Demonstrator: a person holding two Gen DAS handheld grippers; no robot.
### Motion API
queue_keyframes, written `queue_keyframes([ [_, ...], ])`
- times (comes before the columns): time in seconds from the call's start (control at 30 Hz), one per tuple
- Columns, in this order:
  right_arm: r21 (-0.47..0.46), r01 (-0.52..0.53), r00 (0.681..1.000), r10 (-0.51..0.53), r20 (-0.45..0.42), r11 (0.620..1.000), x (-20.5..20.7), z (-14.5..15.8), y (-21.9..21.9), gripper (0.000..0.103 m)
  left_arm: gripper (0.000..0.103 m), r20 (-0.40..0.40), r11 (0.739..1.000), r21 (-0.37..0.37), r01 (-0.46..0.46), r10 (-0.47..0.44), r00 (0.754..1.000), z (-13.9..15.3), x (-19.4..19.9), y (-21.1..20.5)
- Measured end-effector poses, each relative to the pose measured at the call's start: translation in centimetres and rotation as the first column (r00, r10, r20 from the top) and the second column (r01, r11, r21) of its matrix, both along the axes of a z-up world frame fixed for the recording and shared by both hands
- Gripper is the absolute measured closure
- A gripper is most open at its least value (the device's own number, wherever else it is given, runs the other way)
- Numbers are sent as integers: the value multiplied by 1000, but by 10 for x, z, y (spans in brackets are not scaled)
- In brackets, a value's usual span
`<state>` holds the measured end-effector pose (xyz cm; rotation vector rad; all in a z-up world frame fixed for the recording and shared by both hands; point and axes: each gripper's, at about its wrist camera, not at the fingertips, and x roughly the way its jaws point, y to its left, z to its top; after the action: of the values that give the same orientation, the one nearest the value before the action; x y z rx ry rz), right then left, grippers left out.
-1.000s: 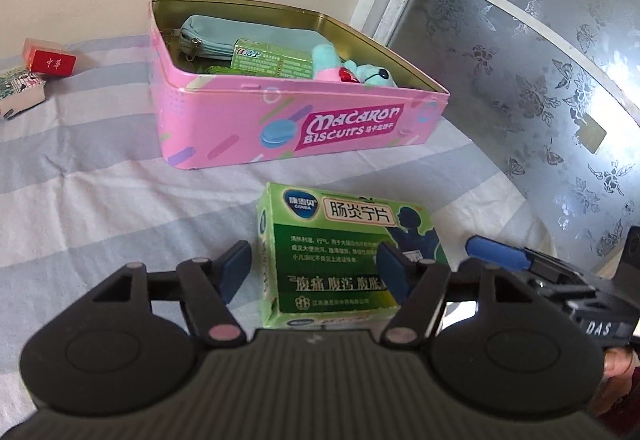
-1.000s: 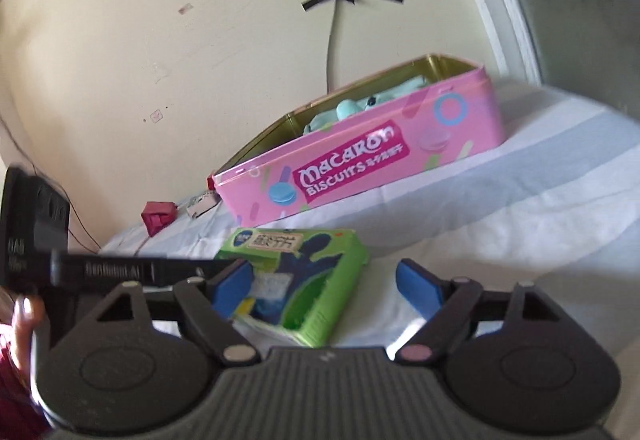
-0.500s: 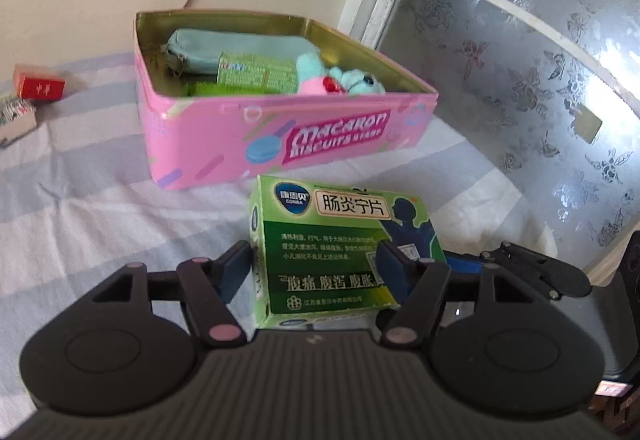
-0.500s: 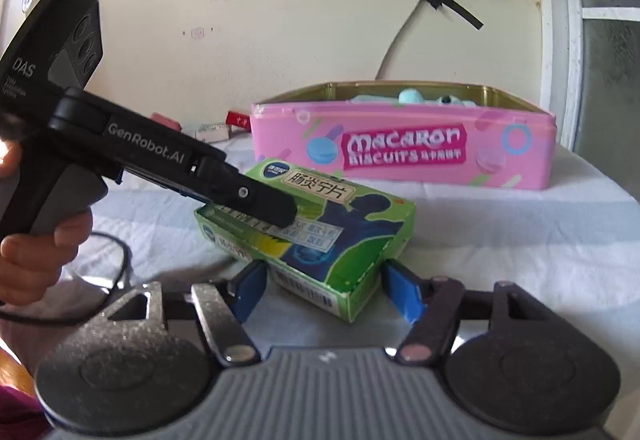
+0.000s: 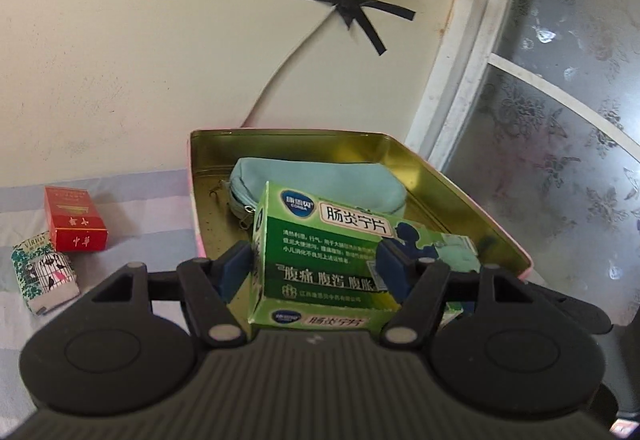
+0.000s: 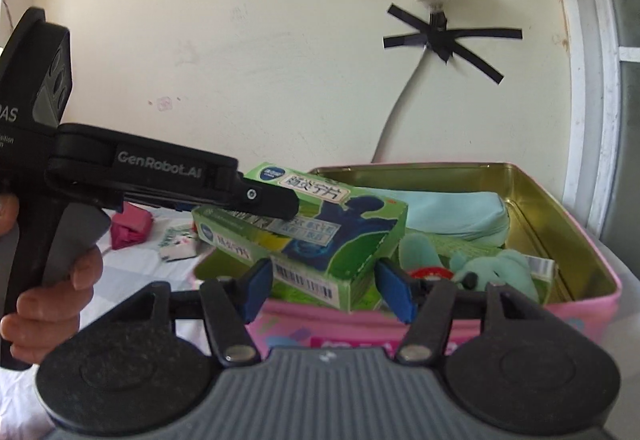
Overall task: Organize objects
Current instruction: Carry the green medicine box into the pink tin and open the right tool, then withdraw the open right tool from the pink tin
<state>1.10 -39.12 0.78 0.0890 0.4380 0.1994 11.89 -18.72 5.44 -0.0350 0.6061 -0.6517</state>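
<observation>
Left wrist view: left gripper clamped on the green medicine box, held above the pink tin; red pack and birdcage-print pack on the bedsheet's left side. Right wrist view: alone shows the teal plush in the tin; right gripper spread wide, pads flanking the box's near end, contact unclear.

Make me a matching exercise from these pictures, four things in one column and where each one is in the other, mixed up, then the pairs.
Things:
1. green medicine box
2. blue pouch
3. red pack
4. teal plush toy

Places:
A. on the striped cloth outside the tin
B. clamped in the left hand-held gripper, above the pink tin
C. at the tin's near right corner
D. lying along the tin's back

Pairs: 1-B, 2-D, 3-A, 4-C
</observation>
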Motion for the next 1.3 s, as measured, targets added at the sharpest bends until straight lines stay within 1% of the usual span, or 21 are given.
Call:
queue_keyframes([
  [0.07, -18, 14, 1000, -15, -19, 1000, 16, -7, 1, 46, 32, -8, 999, 14, -29, 29, 1000, -4, 12, -4],
  [0.13, -31, 23, 999, -25, -34, 999, 28, -15, -1, 48, 32, 5, 997, 35, -70, 70, 998, -8, 17, -6],
  [0.2, -67, 31, 999, -34, -42, 997, 39, -23, 1, 59, 31, 33, 992, 68, -109, 107, 994, -11, 22, -10],
  [0.23, -86, 42, 998, -46, -44, 995, 44, -27, 2, 62, 30, 48, 989, 80, -121, 118, 992, -12, 22, -11],
  [0.3, -81, 62, 996, -66, -53, 995, 49, -33, 2, 67, 26, 65, 989, 89, -120, 114, 991, -14, 20, -13],
  [0.33, -84, 78, 995, -82, -49, 993, 52, -35, 1, 69, 25, 72, 989, 93, -115, 108, 992, -14, 17, -13],
  [0.4, -87, 102, 994, -106, -32, 991, 49, -37, -1, 69, 25, 83, 989, 104, -103, 95, 992, -14, 11, -14],
  [0.47, -76, 113, 993, -115, -18, 991, 42, -35, -2, 69, 25, 86, 989, 112, -93, 83, 993, -15, 5, -14],
  [0.5, -75, 125, 992, -126, -6, 989, 38, -34, -2, 69, 25, 73, 990, 109, -85, 77, 994, -15, 3, -14],
  [0.6, -42, 146, 989, -145, 30, 988, 21, -28, -3, 69, 26, 43, 995, 75, -69, 66, 997, -15, -8, -9],
  [0.73, 12, 152, 986, -153, 65, 988, -10, -25, 3, 68, 26, 24, 997, 52, -53, 51, 998, -18, -28, -5],
  [0.83, 25, 163, 980, -165, 110, 986, -37, -22, 13, 68, 26, 42, 999, 35, -41, 40, 998, -19, -51, -1],
  [0.9, 40, 167, 978, -171, 123, 985, -53, -21, 19, 68, 26, 65, 999, 28, -33, 31, 997, -19, -66, 2],
  [0.97, 66, 166, 979, -172, 111, 984, -65, -23, 22, 68, 26, 109, 999, 34, -33, 29, 994, -18, -83, 4],
  [1.0, 75, 165, 980, -173, 101, 983, -70, -24, 22, 68, 26, 119, 998, 42, -36, 31, 992, -18, -89, 5],
  [1.13, 91, 154, 987, -157, 32, 984, -82, -35, 23, 68, 26, 85, 998, 57, -26, 21, 996, -30, -101, 13],
  [1.23, 99, 153, 988, -151, -26, 983, -85, -44, 23, 68, 26, 77, 992, 111, -54, 45, 996, -45, -104, 18],
  [1.3, 105, 152, 987, -146, -61, 983, -85, -47, 22, 67, 26, 49, 988, 133, -72, 66, 997, -55, -102, 25],
])
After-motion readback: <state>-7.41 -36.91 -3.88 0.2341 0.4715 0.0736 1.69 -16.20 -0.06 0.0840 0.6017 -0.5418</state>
